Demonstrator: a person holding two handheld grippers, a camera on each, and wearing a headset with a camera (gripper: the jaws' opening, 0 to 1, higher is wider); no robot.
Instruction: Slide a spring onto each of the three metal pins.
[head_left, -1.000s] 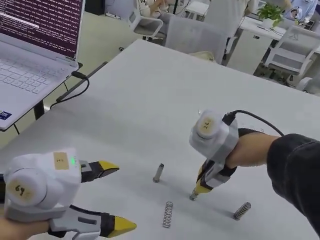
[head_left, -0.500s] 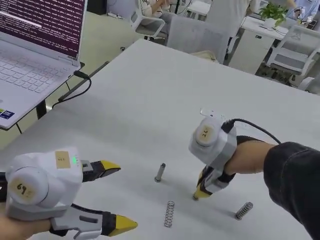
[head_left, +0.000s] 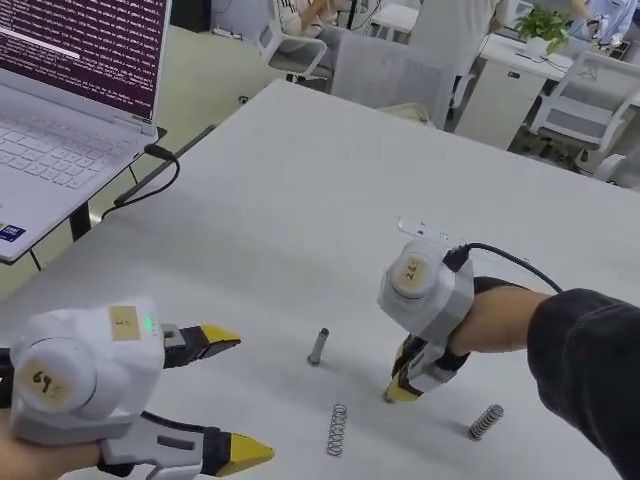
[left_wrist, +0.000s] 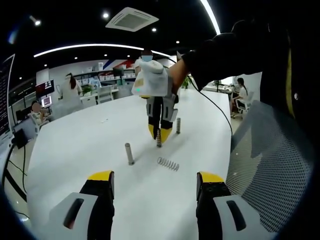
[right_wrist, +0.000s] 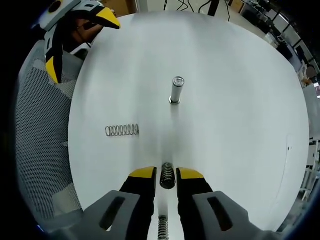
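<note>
Currently the right gripper (head_left: 403, 388) is pointing down at the white table (head_left: 300, 190), right of centre. Its jaws are pinching the held spring (right_wrist: 167, 176) between the yellow tips. That spring is standing upright and reaching down to the tabletop; whether a pin is inside it cannot be told. A bare pin (head_left: 318, 346) is standing upright just left of this gripper, apart from it. A loose spring (head_left: 337, 428) is lying flat on the near side, between the two grippers. A third spring (head_left: 485, 421) is standing to the right of the right gripper. The left gripper (head_left: 232, 398) is hovering at the near left, jaws spread wide and gripping nothing. A laptop (head_left: 70, 100) is sitting open at the far left
</note>
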